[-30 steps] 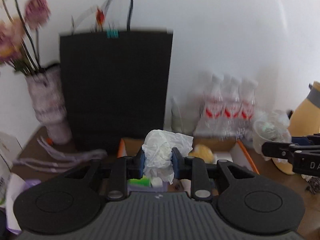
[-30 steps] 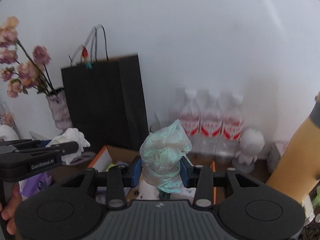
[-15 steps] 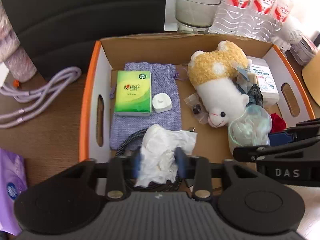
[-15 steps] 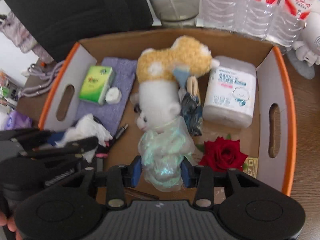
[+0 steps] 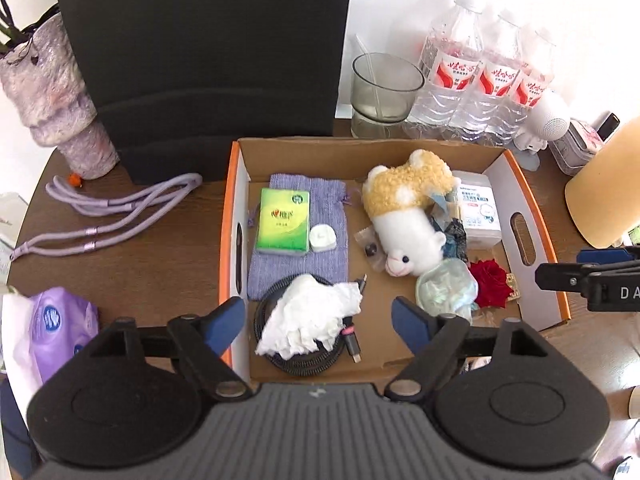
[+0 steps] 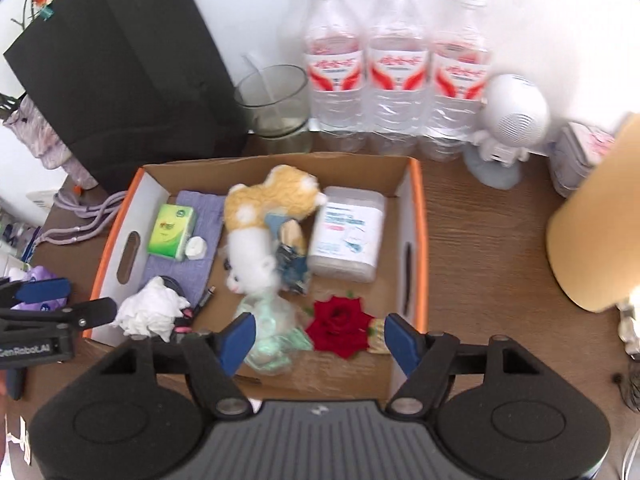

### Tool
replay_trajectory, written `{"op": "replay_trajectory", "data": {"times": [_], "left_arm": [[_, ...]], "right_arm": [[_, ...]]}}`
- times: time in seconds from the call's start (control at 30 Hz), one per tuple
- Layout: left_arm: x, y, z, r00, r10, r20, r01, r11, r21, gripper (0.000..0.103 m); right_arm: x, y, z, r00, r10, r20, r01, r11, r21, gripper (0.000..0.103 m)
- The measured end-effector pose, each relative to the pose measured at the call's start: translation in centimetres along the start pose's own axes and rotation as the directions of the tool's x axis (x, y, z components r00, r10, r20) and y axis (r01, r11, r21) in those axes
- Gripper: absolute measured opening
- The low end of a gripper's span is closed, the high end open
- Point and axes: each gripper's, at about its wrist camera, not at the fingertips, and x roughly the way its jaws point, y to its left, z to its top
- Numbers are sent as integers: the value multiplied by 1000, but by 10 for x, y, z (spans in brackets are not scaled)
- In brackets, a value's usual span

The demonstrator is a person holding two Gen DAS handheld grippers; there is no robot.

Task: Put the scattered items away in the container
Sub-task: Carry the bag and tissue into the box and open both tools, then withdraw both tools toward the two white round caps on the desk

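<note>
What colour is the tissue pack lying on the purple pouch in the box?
Green tissue pack; clearest in the left wrist view.

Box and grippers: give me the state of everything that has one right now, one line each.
Left gripper: jaws opening, nothing gripped.
Right gripper: jaws opening, nothing gripped.
White tissue wad: released, lying on the coiled cable in the box.
Green plastic wad: released, lying in the box beside the red rose.
Cardboard box: open-topped, upright.
Plush toy: lying down.
Glass: upright.
</note>
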Motion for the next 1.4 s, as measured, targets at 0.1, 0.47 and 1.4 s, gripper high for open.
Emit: {"op": "replay_trajectory", "data": {"times": [0.1,0.47,1.4], "left_arm": [[-7,-9,-3,999,33,12,-33,999,-1,83],[-66,-37,-78,751,57,657,-129,990,61,103],[-91,-42,-215,650,-27,760,-27,998,59,103]], "right_arm": [[1,-3,-8,1000,8,18,-8,1000,-8,71],[-40,8,-68,865,22,501,57,988,-142,81],[-72,16,-206,688,32,725,79,990,-118,85]]}}
